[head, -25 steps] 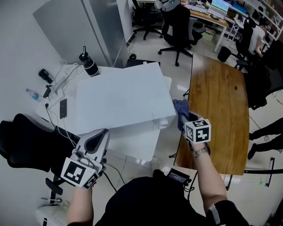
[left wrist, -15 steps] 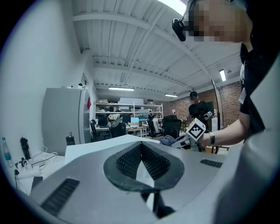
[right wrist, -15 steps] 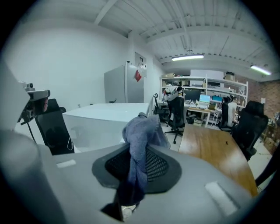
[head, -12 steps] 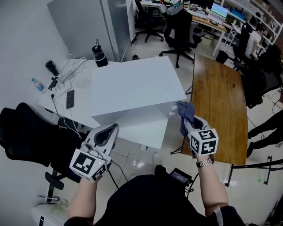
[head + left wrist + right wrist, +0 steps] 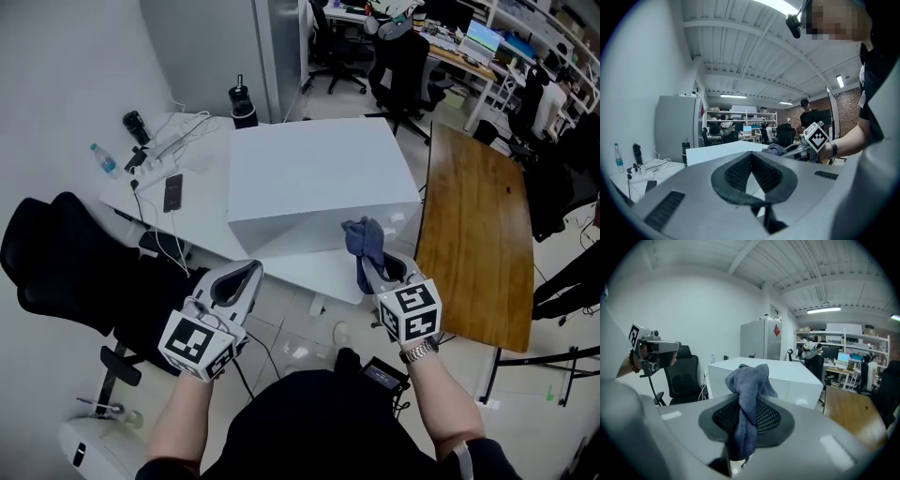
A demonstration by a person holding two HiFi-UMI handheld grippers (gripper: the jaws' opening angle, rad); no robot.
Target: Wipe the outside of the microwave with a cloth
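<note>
The microwave [image 5: 319,178] is a plain white box on a white table [image 5: 202,220]. A blue-grey cloth [image 5: 364,242] bunches up out of my right gripper [image 5: 367,272], which is shut on it just in front of the microwave's front right corner. In the right gripper view the cloth [image 5: 747,380] hangs between the jaws with the microwave [image 5: 778,373] beyond. My left gripper [image 5: 246,272] is shut and empty, low in front of the table's near edge. From the left gripper view the microwave [image 5: 722,152] and the cloth [image 5: 774,149] lie ahead.
A black office chair [image 5: 66,272] stands at the left. A wooden table [image 5: 478,234] lies to the right. A phone [image 5: 173,192], cables, a bottle [image 5: 105,159] and a black flask [image 5: 244,103] sit on the white table. A grey cabinet [image 5: 281,47] stands behind.
My right gripper has carried the cloth from the microwave's right side round to its front corner. The left gripper has shifted right along the table's front edge.
</note>
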